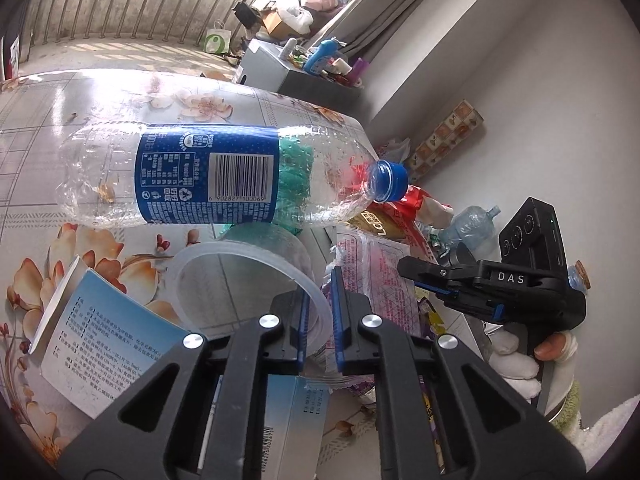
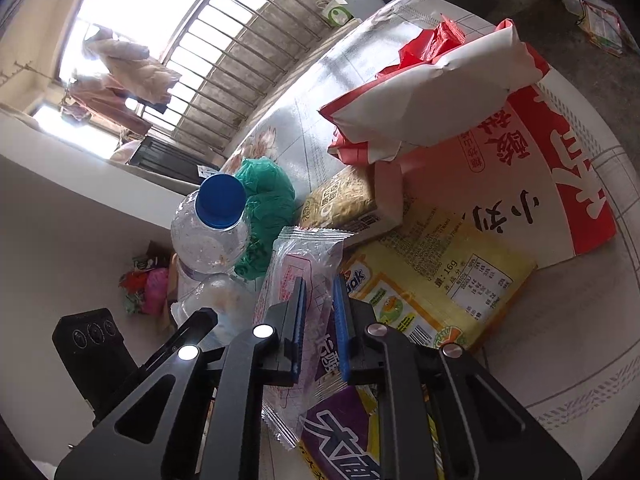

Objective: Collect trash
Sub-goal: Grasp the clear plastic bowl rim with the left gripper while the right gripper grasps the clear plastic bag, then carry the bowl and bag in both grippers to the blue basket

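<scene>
Left wrist view: mounted behind own fingers, angled down, very close to floral tablecloth (image 1: 120, 96), facing barred balcony railing (image 1: 132, 8). Right wrist view: same mounting, close over the litter. Shared: clear plastic bottle with blue cap (image 1: 208, 176) (image 2: 212, 232), crumpled green bag (image 1: 294, 176) (image 2: 264, 216).

Floral tablecloth (image 1: 48, 120) under bottle (image 1: 208, 172), wrappers (image 2: 432, 276).

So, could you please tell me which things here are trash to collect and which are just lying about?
Trash to collect:
- plastic bottle
- clear plastic cup
- clear snack wrapper
- yellow wrapper
- red-and-white bag

Just lying about:
- floral tablecloth
- window bars
</scene>
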A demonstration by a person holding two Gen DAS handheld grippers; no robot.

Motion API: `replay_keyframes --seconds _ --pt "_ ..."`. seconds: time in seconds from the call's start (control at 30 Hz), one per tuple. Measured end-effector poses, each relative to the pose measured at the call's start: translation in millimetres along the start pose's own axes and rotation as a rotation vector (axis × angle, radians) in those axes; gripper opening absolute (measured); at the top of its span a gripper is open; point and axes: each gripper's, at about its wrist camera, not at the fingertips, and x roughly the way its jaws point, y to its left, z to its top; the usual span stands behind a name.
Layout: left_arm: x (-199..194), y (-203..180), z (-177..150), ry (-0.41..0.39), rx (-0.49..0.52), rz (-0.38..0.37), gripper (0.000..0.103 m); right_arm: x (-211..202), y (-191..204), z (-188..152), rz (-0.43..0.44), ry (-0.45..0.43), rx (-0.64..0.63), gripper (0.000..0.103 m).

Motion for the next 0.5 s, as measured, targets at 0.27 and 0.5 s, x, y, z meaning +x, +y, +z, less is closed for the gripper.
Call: replay_keyframes --seconds 0.27,0.5 --pt "-17 -8 -3 -0.036 0.025 -0.033 0.006 -12 5 0 0.091 -0.023 0.007 0.007" --pt "-38 -19 -4 -0.086 0.067 -0.075 0.004 -26 12 -5 0.146 -0.056 -0.008 0.006"
